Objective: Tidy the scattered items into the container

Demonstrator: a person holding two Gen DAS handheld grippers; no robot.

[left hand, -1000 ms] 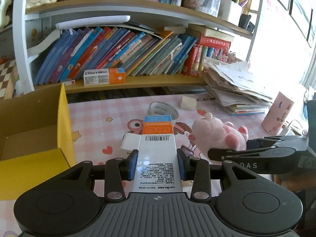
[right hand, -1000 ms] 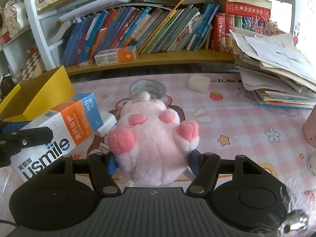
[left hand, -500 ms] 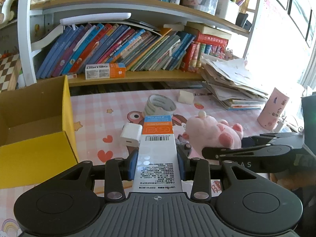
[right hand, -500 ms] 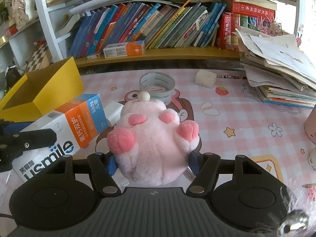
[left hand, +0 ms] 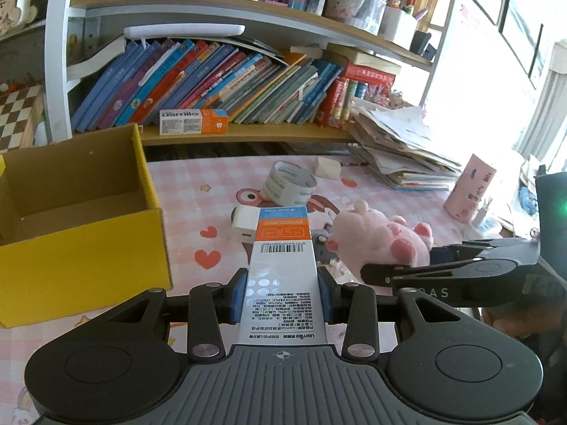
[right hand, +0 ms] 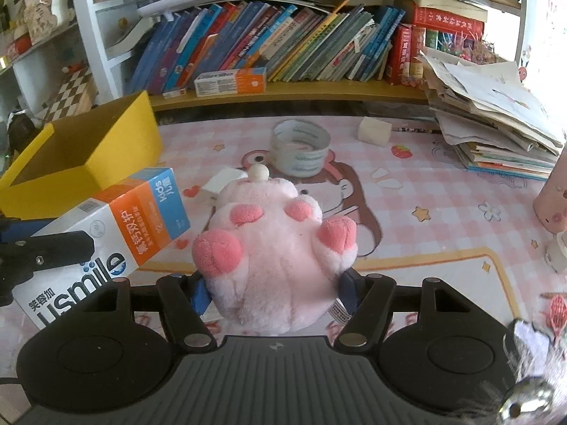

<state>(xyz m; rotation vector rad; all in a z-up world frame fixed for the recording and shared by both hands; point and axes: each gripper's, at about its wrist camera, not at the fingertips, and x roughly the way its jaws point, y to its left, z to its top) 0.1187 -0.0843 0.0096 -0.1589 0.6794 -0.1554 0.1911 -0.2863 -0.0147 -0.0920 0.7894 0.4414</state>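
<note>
Both grippers have risen since a second ago, and the yellow box (left hand: 81, 219) now shows more of its open inside at 9 o'clock. The left gripper (left hand: 281, 292) pinches the toothpaste carton (left hand: 281, 265) by its long sides; the carton looks light and stiff, with smooth, perhaps slippery card. The right gripper (right hand: 273, 288) squeezes the pink plush toy (right hand: 273, 248) around its soft body, held at 3 o'clock of the carton; it is light and gives under pressure. On the table remain the tape roll (left hand: 288, 187), a white charger (left hand: 244, 225) and a white eraser (left hand: 327, 168).

Black hand-held gripper (left hand: 282, 297), blue pads, silver screws.
</note>
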